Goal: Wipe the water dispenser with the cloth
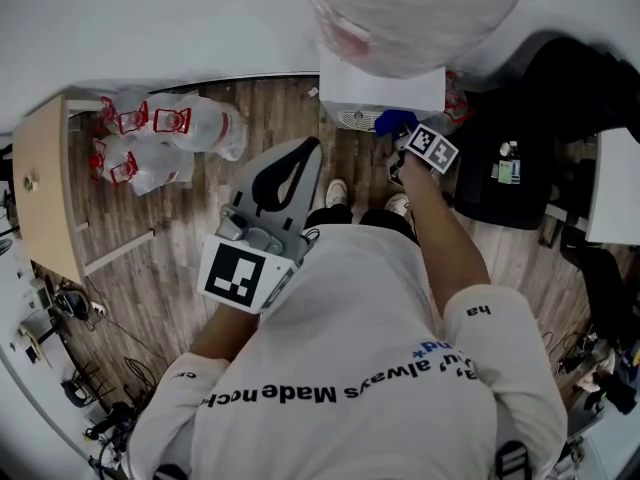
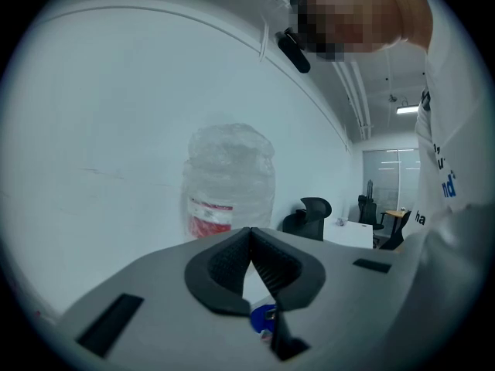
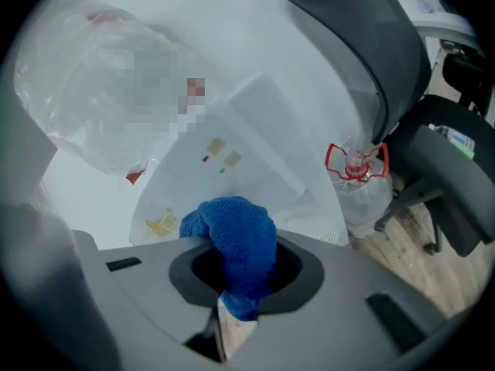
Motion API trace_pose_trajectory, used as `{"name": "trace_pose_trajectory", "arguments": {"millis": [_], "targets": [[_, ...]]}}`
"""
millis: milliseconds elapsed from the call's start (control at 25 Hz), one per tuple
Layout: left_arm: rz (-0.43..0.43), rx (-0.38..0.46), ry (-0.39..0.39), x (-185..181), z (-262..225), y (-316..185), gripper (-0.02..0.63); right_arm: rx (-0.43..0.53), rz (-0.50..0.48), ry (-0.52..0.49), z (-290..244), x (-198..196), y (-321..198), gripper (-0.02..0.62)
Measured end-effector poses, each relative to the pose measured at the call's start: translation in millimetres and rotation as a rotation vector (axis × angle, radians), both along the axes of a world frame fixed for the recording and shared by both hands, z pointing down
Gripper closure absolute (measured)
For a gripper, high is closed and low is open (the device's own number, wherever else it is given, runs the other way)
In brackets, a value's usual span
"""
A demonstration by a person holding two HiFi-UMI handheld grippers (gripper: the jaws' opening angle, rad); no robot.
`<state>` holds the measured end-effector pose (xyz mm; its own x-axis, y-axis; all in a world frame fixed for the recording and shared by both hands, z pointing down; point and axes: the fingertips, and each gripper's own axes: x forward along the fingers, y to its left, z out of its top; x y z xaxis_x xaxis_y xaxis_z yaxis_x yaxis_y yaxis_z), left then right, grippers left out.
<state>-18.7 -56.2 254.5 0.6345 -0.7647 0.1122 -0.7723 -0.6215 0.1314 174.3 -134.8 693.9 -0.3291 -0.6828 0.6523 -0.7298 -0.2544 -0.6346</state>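
The white water dispenser (image 1: 382, 90) stands against the wall with a large clear bottle (image 1: 410, 8) on top. My right gripper (image 1: 404, 136) is shut on a bunched blue cloth (image 1: 395, 121), held low at the dispenser's front near the drip grille. In the right gripper view the cloth (image 3: 238, 242) bulges out between the jaws, close to the dispenser's white front panel (image 3: 240, 168). My left gripper (image 1: 311, 148) hangs to the left of the dispenser, over the floor. In the left gripper view its jaws meet at the tips (image 2: 250, 233), shut on nothing, with the bottle (image 2: 229, 180) ahead.
Several empty water bottles (image 1: 160, 138) lie on the wooden floor at left, beside a light wooden table (image 1: 45, 188). Another bottle with a red handle (image 3: 360, 180) stands right of the dispenser. A black office chair (image 1: 530, 148) is close on the right.
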Motion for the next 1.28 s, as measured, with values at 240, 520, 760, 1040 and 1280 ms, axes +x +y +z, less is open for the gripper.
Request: {"name": "trace_pose_trajectory", "arguments": {"millis": [240,520,760,1040,1280], "targets": [[-0.009,0.004,0.007,-17.9,1.4,2.3,0.588,-0.007,0.002,-0.003,-1.8,-13.2,-1.7,0.528],[-0.016,-0.007,0.009,-38.7,5.7,5.3,0.588,-0.002,-0.009,-0.015,-2.7,-39.2,-4.4,0.528],[-0.032,-0.004,0.009,-58.6,6.7,7.3,0.588,0.005,-0.039,-0.033,-4.7,-70.7,-8.1,0.528],[-0.069,-0.009,0.007,-81.9,9.6,11.9,0.588,0.011,-0.087,-0.052,-4.7,-107.4,-12.5,0.528],[-0.101,-0.018,0.006,-98.4,14.3,15.0,0.588,0.011,-0.131,-0.062,-4.2,-139.2,-16.1,0.526]]}}
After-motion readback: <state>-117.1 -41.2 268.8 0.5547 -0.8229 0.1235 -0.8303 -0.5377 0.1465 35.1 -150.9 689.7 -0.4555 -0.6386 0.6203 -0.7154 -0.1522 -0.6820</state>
